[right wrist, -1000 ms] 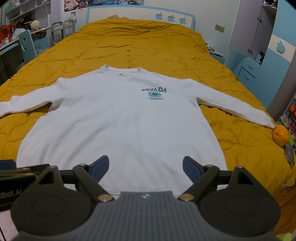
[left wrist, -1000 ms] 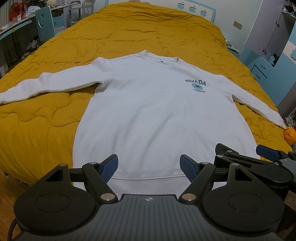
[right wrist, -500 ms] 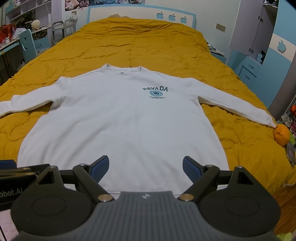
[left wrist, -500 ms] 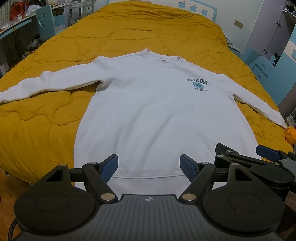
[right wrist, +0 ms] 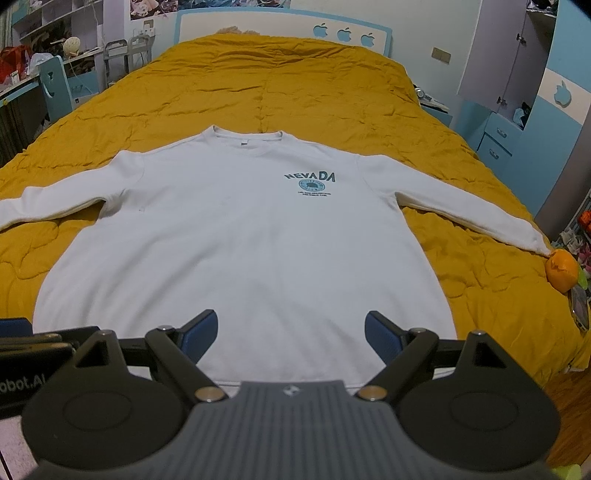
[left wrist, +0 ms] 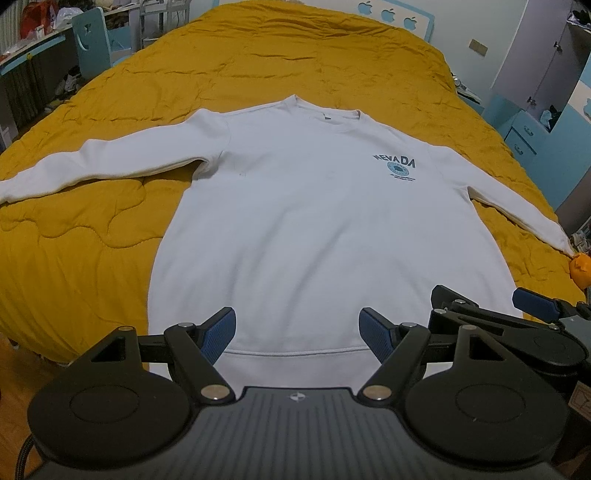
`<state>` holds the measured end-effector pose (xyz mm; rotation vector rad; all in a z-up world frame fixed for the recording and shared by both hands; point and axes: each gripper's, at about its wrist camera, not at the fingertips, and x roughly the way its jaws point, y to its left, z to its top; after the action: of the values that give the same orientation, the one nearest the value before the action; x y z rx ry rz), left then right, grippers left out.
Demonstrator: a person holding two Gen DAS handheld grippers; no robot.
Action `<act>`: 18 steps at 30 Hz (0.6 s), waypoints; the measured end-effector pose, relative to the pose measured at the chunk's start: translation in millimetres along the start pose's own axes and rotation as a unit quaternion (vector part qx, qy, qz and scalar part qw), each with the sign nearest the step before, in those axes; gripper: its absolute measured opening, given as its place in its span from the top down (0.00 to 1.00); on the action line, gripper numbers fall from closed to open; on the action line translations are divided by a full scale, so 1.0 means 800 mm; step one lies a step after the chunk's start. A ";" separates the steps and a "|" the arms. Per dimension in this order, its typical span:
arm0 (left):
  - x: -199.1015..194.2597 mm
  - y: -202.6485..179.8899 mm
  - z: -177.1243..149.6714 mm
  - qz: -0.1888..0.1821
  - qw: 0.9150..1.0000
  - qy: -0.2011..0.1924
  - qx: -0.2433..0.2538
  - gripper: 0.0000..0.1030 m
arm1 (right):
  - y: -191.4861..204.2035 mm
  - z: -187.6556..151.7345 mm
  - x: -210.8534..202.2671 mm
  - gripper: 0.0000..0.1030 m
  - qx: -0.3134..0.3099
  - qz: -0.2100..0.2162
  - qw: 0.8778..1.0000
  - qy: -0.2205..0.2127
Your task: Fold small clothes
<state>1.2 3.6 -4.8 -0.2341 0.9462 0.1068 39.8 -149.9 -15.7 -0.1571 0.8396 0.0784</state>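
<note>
Yellow quilt [left wrist: 295,59] bears white sweatshirt [left wrist: 317,221], hem just beyond spread fingers [left wrist: 221,334].

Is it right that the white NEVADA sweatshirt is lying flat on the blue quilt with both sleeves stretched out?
Not quite. The quilt is mustard yellow, not blue, as the right wrist view shows. The white NEVADA sweatshirt does lie flat on it with both sleeves stretched out.

Bed [left wrist: 295,59] covered edge to edge by a mustard-yellow quilt [right wrist: 280,88], creased and stitched in wavy lines. Lying flat on the quilt: one white sweatshirt [left wrist: 317,229], front up, neckline toward the headboard [right wrist: 284,22], both sleeves spread outward. An orange object [right wrist: 561,270] touches the right cuff at the bed's edge.
</note>
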 end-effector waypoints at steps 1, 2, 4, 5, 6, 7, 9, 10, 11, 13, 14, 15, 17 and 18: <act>0.000 0.000 0.000 0.000 1.000 0.000 0.000 0.14 | 0.000 0.000 0.000 0.20 0.000 0.000 1.000 0.000; 0.000 0.001 0.000 0.000 1.000 0.000 0.000 0.14 | 0.000 0.000 0.000 0.20 0.000 0.000 1.000 0.000; 0.000 0.000 0.000 0.000 1.000 0.000 0.000 0.14 | 0.001 0.001 0.001 0.20 -0.001 0.000 1.000 0.001; 0.000 0.001 0.000 0.000 1.000 0.001 0.000 0.14 | 0.001 0.001 0.001 0.20 -0.002 0.000 1.000 0.001; 0.000 0.001 0.000 0.000 1.000 0.001 -0.001 0.14 | 0.002 0.001 0.001 0.20 -0.003 0.000 1.000 0.001; 0.000 0.003 0.001 0.000 1.000 0.001 -0.002 0.14 | 0.002 0.001 0.002 0.20 -0.004 0.001 1.000 0.002; 0.001 0.006 0.002 0.000 1.000 0.002 -0.004 0.14 | 0.004 0.002 0.003 0.20 -0.005 0.002 1.000 0.004; 0.002 0.007 0.003 -0.001 1.000 0.003 -0.004 0.14 | 0.004 0.003 0.004 0.20 -0.006 0.002 1.000 0.005; 0.002 0.007 0.003 -0.001 1.000 0.003 -0.004 0.14 | 0.005 0.003 0.005 0.20 -0.007 0.002 1.000 0.005; 0.003 0.009 0.003 -0.003 1.000 0.002 -0.004 0.14 | 0.005 0.003 0.006 0.20 -0.009 0.002 1.000 0.005; 0.003 0.010 0.003 -0.004 1.000 0.003 -0.005 0.14 | 0.005 0.004 0.006 0.20 -0.010 0.002 1.000 0.005; 0.003 0.011 0.004 -0.004 1.000 0.002 -0.005 0.14 | 0.006 0.004 0.006 0.20 -0.010 0.002 1.000 0.005; 0.004 0.013 0.005 -0.010 1.000 0.001 -0.005 0.14 | 0.005 0.005 0.007 0.20 -0.010 0.007 1.000 0.004; 0.004 0.016 0.006 -0.018 1.000 0.001 -0.004 0.14 | 0.004 0.006 0.008 0.20 -0.008 0.012 1.000 0.004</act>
<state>4.8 17.2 -6.7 -0.2594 0.9438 0.0770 46.7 -145.6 -17.7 -0.1634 0.8493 0.1067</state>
